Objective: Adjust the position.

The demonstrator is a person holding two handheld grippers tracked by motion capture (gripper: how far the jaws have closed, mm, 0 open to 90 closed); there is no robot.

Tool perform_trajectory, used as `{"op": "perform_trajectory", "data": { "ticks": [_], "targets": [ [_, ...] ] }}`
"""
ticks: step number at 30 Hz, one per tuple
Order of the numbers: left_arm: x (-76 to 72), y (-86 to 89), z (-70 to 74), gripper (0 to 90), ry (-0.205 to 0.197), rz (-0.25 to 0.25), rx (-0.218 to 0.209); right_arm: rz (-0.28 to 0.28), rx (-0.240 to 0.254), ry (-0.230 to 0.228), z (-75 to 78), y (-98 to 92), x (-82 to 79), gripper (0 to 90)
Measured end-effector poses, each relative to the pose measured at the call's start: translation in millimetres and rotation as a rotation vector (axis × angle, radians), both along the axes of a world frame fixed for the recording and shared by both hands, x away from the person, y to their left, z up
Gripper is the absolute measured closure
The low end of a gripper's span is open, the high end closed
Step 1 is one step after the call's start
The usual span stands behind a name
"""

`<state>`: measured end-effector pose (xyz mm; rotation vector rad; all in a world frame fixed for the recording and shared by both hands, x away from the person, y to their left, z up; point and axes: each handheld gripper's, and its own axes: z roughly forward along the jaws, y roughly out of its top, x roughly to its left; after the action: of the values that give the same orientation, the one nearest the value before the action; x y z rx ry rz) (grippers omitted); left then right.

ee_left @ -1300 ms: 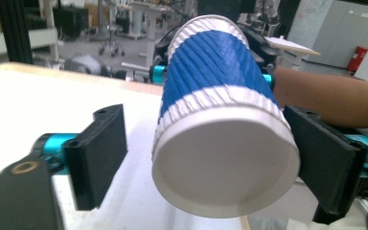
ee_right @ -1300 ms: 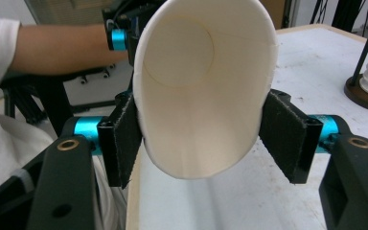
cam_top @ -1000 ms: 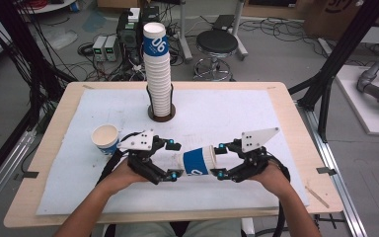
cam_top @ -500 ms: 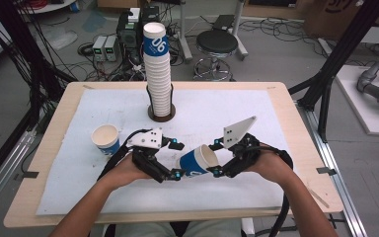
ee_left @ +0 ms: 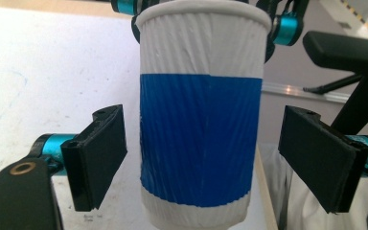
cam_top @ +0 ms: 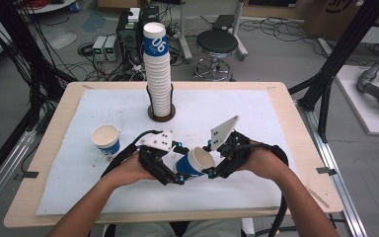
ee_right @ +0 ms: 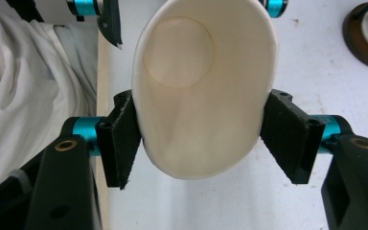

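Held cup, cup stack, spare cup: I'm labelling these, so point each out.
Held cup [ee_left: 200, 139], left gripper view, on its blue band.
Cup stack [cam_top: 158, 74], high view, mid-column.
Spare cup [cam_top: 104, 134], high view, inside its mouth.

Left hand-held gripper [cam_top: 177, 174] jaws apart, right hand-held gripper [cam_top: 208, 159] clamped, facing inward

Even, diffuse overhead light; no hard shadows on the counter [cam_top: 276, 128], soft ones under the hands. High view slightly soft, coarse detail. Left gripper view: white mat overexposed at left (near glare). Right gripper view: cup [ee_right: 203, 86] interior bright, sharp; far corners soft. Edges bow mildly.
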<state>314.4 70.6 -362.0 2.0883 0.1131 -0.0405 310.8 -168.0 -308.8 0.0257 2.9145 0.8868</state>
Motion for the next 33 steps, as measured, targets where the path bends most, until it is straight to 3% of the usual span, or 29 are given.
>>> {"op": "perform_trajectory", "data": {
  "ticks": [9, 15, 22, 28, 33],
  "targets": [
    [3.0, -13.3, -5.6, 23.8, 0.024, -0.031, 0.086, 0.008, -0.084, -0.005, -3.6, 8.9, -2.8, 33.8],
    [2.9, -18.6, -9.4, 30.8, 0.025, -0.05, 0.105, 0.018, -0.111, -0.004, -5.8, 13.8, -5.1, 33.7],
    [1.5, -20.1, -12.1, 30.2, 0.023, -0.05, 0.093, 0.02, -0.119, 0.0, -7.8, 13.7, -4.4, 30.0],
    [0.2, -15.0, -15.5, 28.5, 0.029, -0.04, 0.016, -0.017, -0.011, 0.048, -8.9, 5.7, -2.6, 24.5],
    [-0.5, -9.4, -21.8, 28.3, 0.034, -0.016, -0.029, -0.044, 0.142, 0.098, -4.4, -7.4, -2.1, 22.1]
  ]
}}
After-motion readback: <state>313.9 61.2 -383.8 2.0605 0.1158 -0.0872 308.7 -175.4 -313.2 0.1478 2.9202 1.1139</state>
